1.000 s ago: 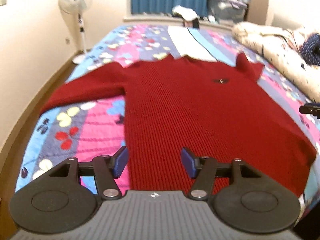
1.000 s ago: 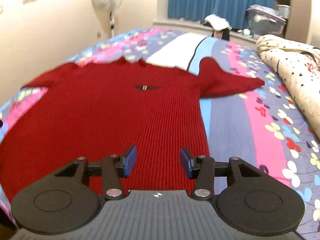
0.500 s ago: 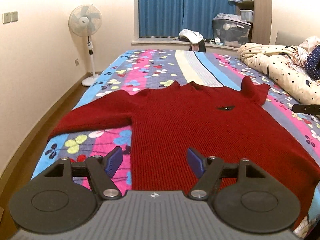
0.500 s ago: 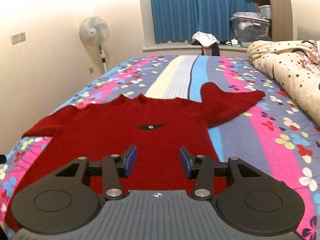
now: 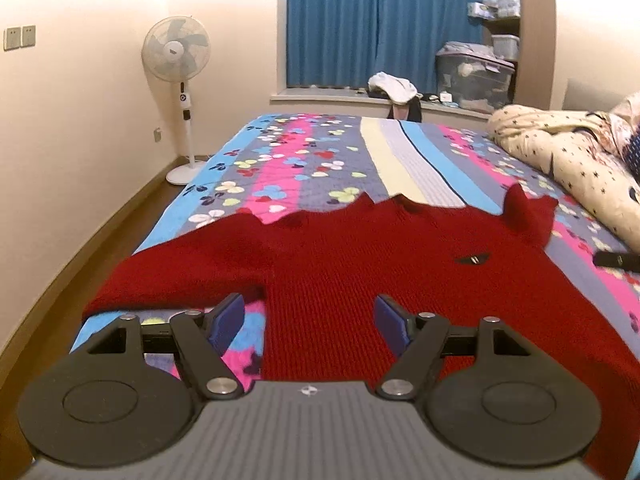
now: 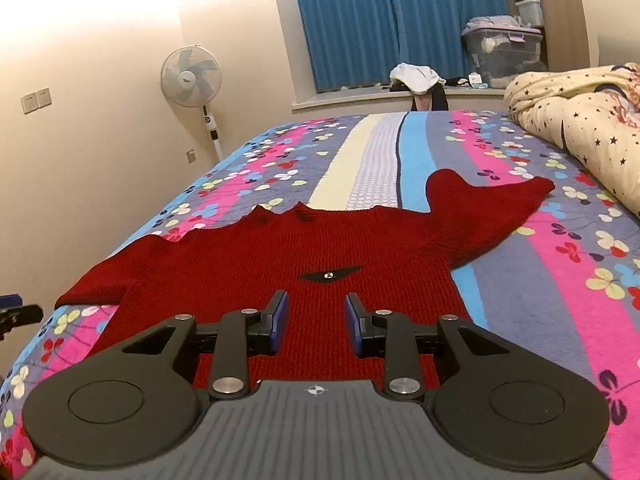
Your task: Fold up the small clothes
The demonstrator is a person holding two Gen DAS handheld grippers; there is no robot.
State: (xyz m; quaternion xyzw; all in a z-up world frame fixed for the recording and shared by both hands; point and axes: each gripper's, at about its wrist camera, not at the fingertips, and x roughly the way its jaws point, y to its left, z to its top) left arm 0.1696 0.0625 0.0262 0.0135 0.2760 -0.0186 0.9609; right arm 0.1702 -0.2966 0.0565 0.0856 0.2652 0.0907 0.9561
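the left gripper (image 5: 308,318) hangs with its jaws released, wide apart, the blue rubbery pads (image 5: 226,322) facing each other over the lower edge of the red sweater (image 5: 360,280), nothing between them. the right gripper (image 6: 314,322) has its jaws parted too, narrower, its blue pads (image 6: 278,322) flat and smooth, empty above the sweater's (image 6: 304,264) body just below the small dark wing-shaped badge (image 6: 330,275) on the chest. both tools are matte black plastic with round disc-shaped cheeks, silver pivot pins and a ribbed grey base.

the sweater is a chunky rib knit, deep red, spread flat and face up on the bed (image 5: 304,160), hem nearest the grippers and neck toward the window. its left sleeve (image 5: 180,276) lies out toward the bed's edge; the other sleeve (image 6: 480,208) bends up in a soft wedge. the neckline looks wavy and uneven.

under it the quilted bedspread (image 6: 560,260) runs in long stripes of pink, blue, grey and cream, dotted with little clover shapes. a rumpled cream duvet with dark stars (image 6: 580,132) is heaped along the right side. by the wall stands a white pedestal fan (image 5: 178,60), and pleated blue curtains (image 5: 380,20) hang behind a sill holding a clear plastic storage box (image 5: 474,76) and bundled white cloth (image 5: 394,86).
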